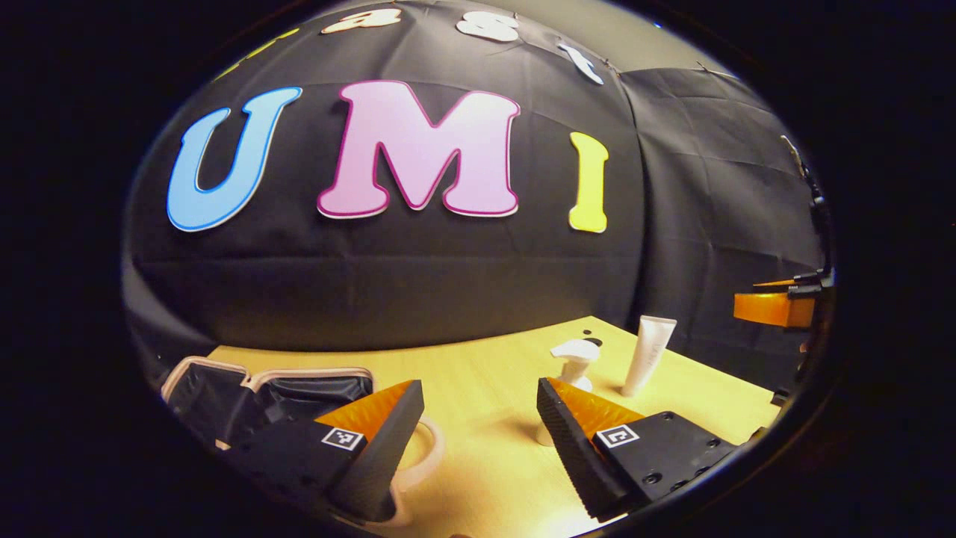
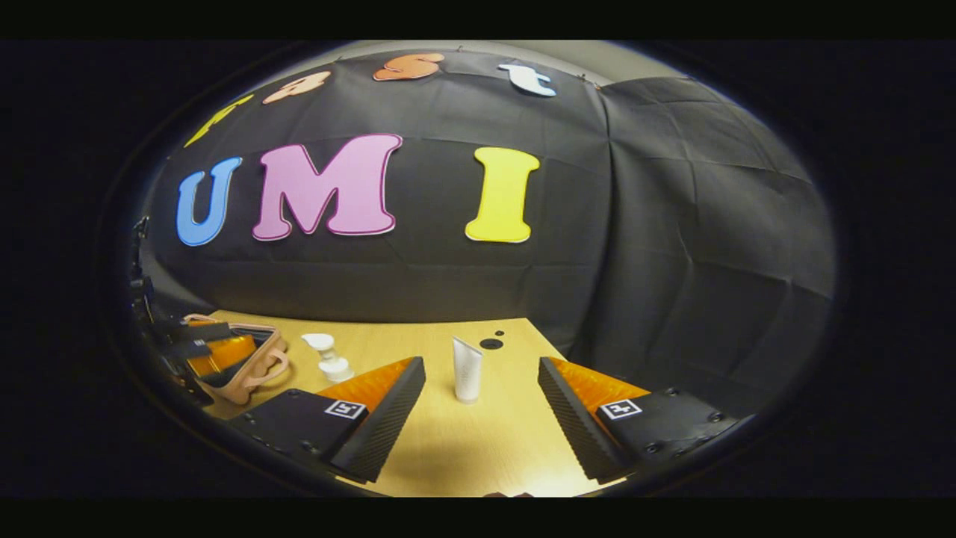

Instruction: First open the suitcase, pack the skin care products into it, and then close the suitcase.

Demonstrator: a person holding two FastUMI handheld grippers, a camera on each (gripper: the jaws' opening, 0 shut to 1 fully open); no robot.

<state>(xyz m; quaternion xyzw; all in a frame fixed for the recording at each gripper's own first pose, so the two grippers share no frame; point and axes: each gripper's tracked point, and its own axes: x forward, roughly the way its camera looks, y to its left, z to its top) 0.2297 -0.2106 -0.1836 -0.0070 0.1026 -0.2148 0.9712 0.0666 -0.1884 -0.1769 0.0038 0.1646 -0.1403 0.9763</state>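
**Case open, both tools wide above the tabletop**

In the left gripper view, the left tool hangs over the tabletop with its jaws spread wide and nothing between them. The case lies open at the left, beside and partly behind the left finger: a pale pink rim runs around a dark lining, and its looped handle curls out just past that finger. A white pump bottle stands upright just beyond the right finger, partly hidden by that finger's tip. A white tube stands on its cap a little farther right, near the bottle but apart from it. At the right edge of this view the orange and black of the right tool shows, raised above the tabletop; its jaws cannot be read from here.

In the right gripper view, the right tool is also spread wide and empty. The tube stands upright on the tabletop ahead, in line with the gap between the fingers but touching neither. The pump bottle stands to the left of the tube, well apart from it. Farther left the case lies at the tabletop's edge, with the left tool over it.

Both products stand on the tabletop, outside the case.
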